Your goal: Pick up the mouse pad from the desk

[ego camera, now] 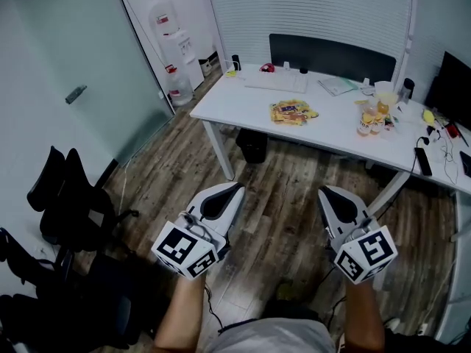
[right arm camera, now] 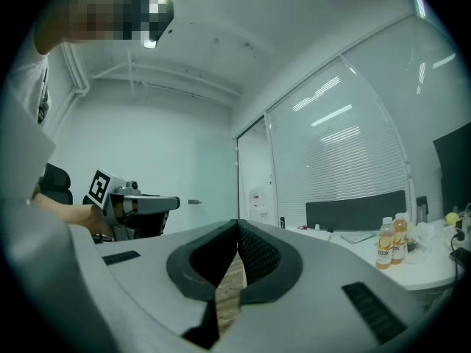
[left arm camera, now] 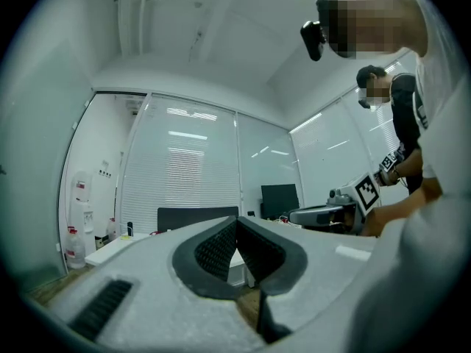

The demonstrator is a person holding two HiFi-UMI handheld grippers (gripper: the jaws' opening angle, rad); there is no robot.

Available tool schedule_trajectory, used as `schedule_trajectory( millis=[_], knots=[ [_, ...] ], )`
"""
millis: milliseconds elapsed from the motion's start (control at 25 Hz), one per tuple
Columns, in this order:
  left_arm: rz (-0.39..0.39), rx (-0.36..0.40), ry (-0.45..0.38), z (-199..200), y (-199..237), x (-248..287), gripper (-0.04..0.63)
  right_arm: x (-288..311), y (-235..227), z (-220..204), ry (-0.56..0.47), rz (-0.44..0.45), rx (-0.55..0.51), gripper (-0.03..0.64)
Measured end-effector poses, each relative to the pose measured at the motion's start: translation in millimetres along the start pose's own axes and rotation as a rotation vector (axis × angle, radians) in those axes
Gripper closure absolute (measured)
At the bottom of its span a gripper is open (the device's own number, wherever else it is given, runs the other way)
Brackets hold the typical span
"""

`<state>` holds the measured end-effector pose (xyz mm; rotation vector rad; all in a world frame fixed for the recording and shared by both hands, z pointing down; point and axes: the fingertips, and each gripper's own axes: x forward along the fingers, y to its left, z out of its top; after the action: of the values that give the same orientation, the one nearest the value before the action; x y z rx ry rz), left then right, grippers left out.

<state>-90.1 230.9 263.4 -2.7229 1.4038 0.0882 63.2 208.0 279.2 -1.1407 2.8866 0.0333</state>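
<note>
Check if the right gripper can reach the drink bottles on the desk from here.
Probably not yet. The right gripper is shut and hangs over the wood floor, well short of the desk where the drink bottles stand. Nothing seems to block the way, so stepping closer should do.

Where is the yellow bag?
In the head view, the yellow bag lies in the middle of the white desk, left of the bottles.

Small items along the far edge of the desk (ego camera: 239, 105) are too small to tell (the mouse pad cannot be picked out); the head view's right edge cuts off the monitor (ego camera: 452, 87)
</note>
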Motion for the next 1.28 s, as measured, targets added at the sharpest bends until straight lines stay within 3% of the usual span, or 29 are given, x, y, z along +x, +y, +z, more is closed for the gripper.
schedule_trajectory(
  millis=[600,1280],
  knots=[
    [0.031,0.012,0.017,-18,26,112,0.58,39,-112,-9,0.02,0.012,-0.046,0.604],
    [0.011,0.009,0.004,-33,81,169,0.58,89,-151,-22,0.055,-0.02,-0.063,0.604]
  ],
)
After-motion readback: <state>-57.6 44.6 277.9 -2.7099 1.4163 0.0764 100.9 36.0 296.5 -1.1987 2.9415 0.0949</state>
